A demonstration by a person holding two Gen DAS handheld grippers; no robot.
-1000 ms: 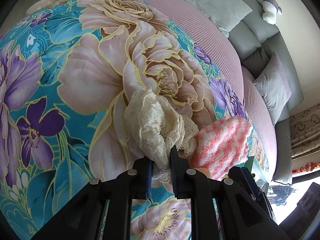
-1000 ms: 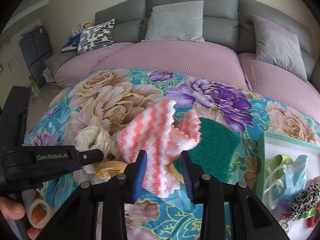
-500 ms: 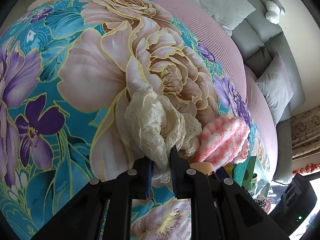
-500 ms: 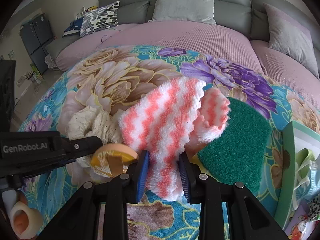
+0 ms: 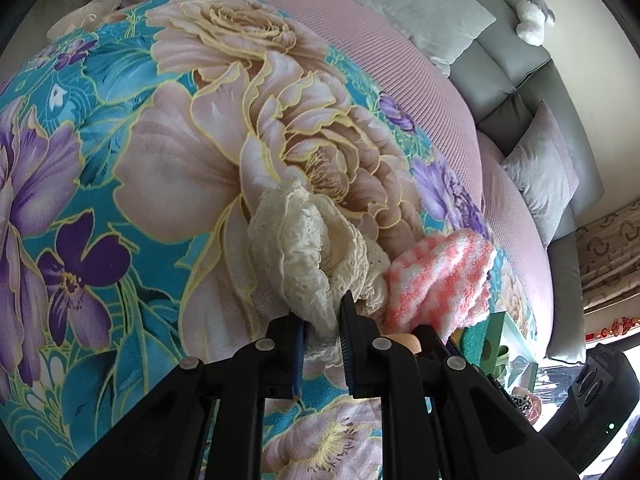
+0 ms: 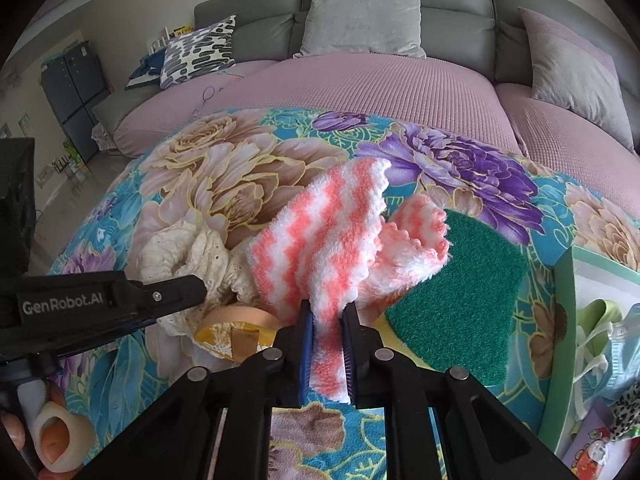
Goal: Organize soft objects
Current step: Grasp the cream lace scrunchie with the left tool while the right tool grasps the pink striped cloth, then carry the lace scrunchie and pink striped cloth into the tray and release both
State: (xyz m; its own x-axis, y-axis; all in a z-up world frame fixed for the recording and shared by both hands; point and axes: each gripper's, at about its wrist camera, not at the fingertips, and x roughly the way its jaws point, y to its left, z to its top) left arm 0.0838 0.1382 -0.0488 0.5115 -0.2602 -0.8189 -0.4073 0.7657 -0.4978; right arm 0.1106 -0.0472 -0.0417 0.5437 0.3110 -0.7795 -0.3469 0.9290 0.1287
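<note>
My left gripper (image 5: 322, 328) is shut on a cream lace cloth (image 5: 308, 256), which bunches up above its jaws; the cloth also shows in the right wrist view (image 6: 188, 256). My right gripper (image 6: 326, 332) is shut on a pink-and-white striped fluffy cloth (image 6: 320, 248), lifted above the floral blanket (image 6: 248, 168). The same striped cloth shows at right in the left wrist view (image 5: 440, 280). The left gripper's body (image 6: 100, 308) reaches in from the left in the right wrist view.
A green scouring pad (image 6: 460, 300) lies to the right of the striped cloth. A roll of tape (image 6: 236, 328) lies under the cloths. A green box (image 6: 596, 344) with small fabric items stands at the right edge. A sofa with cushions (image 6: 360, 16) is behind.
My right gripper has closed on the striped cloth and raised it. My left gripper keeps its hold on the lace cloth and has shifted only slightly.
</note>
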